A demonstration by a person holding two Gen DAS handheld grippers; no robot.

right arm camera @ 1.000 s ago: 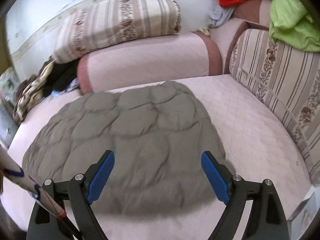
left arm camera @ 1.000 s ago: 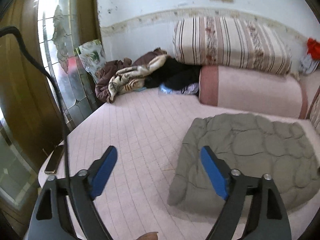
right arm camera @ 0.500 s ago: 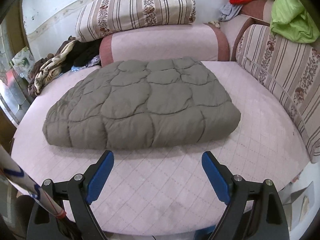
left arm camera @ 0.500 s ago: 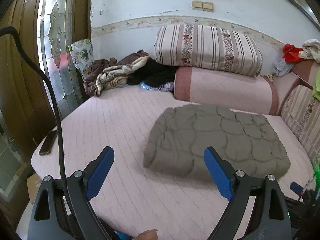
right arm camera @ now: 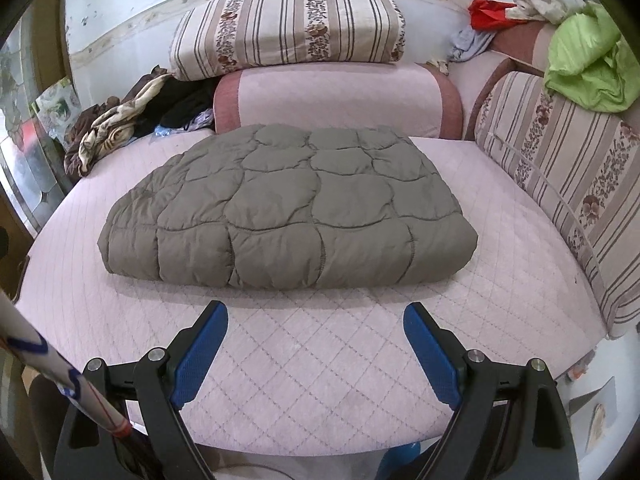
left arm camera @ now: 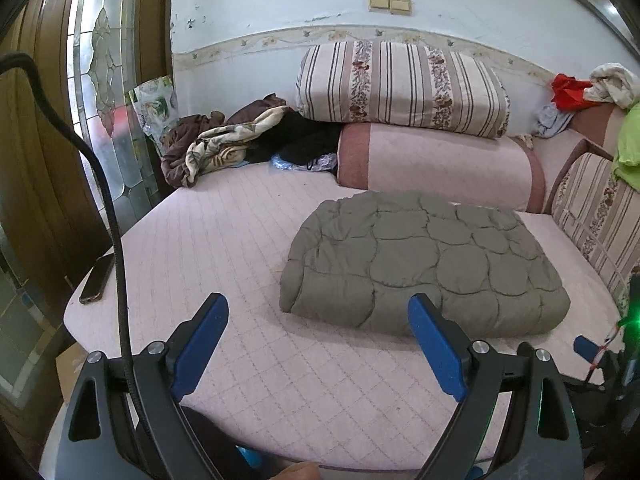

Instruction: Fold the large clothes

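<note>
A puffy grey-green quilted garment [right arm camera: 288, 208] lies folded into a thick rectangular bundle on the pink quilted bed [right arm camera: 320, 360], towards the back half of the mattress and nearer the striped cushion [right arm camera: 560, 184] that runs along the right side than the left edge. Its far end comes close up against the pink bolster [right arm camera: 336, 100], on top of which sits a rolled striped quilt [right arm camera: 288, 28]. The left gripper [left arm camera: 318, 346] is held over the near edge of the bed with its blue pads [left arm camera: 200, 348] spread wide and nothing between them; the bundle's near left corner lies just beyond it. The right gripper [right arm camera: 316, 350] is likewise wide open and empty, held over bare mattress, square in front of the bundle's long folded edge and clear of it. In the far left corner there is a heap of brown, cream and black clothes [left arm camera: 224, 140] beside a patterned plastic bag [left arm camera: 156, 100] leaning near the glass door [left arm camera: 104, 92]. A phone [left arm camera: 97, 279] rests on the bed's left edge, well apart from the garment. At the back right a red cloth [right arm camera: 488, 12], a pale rag and a lime-green garment [right arm camera: 588, 64] are piled on the cushions
</note>
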